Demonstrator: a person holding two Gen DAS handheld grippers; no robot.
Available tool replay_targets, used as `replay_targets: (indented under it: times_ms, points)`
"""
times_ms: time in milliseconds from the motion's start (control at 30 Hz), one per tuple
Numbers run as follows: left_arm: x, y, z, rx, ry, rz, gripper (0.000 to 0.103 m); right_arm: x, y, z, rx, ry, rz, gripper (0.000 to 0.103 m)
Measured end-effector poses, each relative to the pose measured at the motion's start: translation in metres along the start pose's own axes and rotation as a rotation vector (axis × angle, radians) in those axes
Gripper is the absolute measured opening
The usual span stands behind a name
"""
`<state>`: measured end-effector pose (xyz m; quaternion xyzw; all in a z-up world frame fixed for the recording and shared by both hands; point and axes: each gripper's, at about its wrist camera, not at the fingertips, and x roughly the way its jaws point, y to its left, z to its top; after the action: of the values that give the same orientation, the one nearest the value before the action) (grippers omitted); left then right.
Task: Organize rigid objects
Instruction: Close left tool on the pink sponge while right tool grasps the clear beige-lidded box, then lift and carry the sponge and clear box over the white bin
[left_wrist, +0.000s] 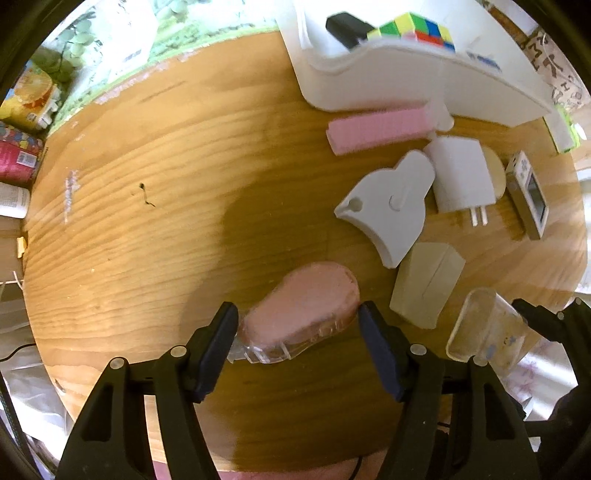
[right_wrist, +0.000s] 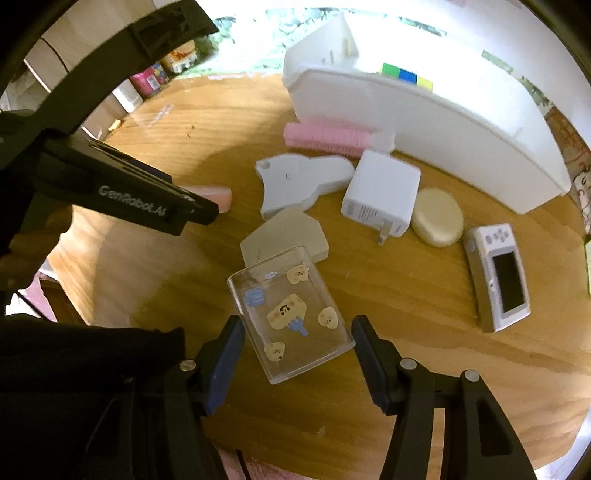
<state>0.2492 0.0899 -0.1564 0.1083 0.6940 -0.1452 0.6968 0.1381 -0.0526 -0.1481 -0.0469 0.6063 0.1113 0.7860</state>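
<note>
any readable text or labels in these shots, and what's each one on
"GenRobot.AI" – white print on the black body of the left tongs, seen from the right wrist.
White charger: small grey print on its plug end, too small to read.
Clear box: cartoon stickers and a blue one, no legible words.
Patterned cloth behind the white bin: dark characters, too blurred to read.
Packages beside the table: print blurred.

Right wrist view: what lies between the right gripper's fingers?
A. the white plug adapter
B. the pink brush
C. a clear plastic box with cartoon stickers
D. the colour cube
C: the clear plastic box with cartoon stickers sits between the fingers of the right gripper, while the white plug adapter and the pink brush lie further off on the wooden table.
</note>
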Motion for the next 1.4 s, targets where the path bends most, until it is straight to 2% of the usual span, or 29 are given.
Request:
replay_targets:
  times_ms: [33,67,200,433,600,700,767,800,967,1400]
  points:
    - [-0.005,0.001,0.001,-0.008,-0.009,-0.007,0.058,-0.005,-0.001,0.000,-0.006,-0.003,0.001,0.060]
    - [-0.010,0.002,0.003,-0.020,-0.011,-0.027,0.035,-0.011,-0.002,0.001,-0.018,-0.010,0.000,0.060]
    - [-0.022,0.008,0.008,-0.047,-0.018,-0.039,0.034,-0.029,-0.009,0.008,-0.057,-0.046,0.007,0.060]
    - [-0.019,0.015,0.013,-0.165,0.005,-0.054,0.021,-0.047,-0.025,0.020,-0.125,-0.074,0.014,0.060]
    - [-0.021,0.025,0.005,-0.254,-0.004,-0.097,0.022,-0.050,-0.034,0.026,-0.135,-0.093,0.034,0.060]
    - [-0.021,0.033,0.000,-0.319,0.007,-0.127,0.033,-0.053,-0.037,0.027,-0.146,-0.106,0.039,0.060]
    - [-0.019,0.036,-0.003,-0.342,0.010,-0.138,0.048,-0.057,-0.039,0.028,-0.148,-0.118,0.050,0.060]
    - [-0.018,0.036,-0.006,-0.349,0.011,-0.143,0.051,-0.058,-0.040,0.028,-0.148,-0.123,0.055,0.060]
    - [-0.003,0.029,-0.016,-0.392,0.022,-0.192,0.076,-0.068,-0.046,0.029,-0.142,-0.151,0.066,0.060]
    - [0.032,0.009,-0.014,-0.393,0.126,-0.118,0.077,-0.074,-0.065,0.029,-0.098,-0.164,0.048,0.060]
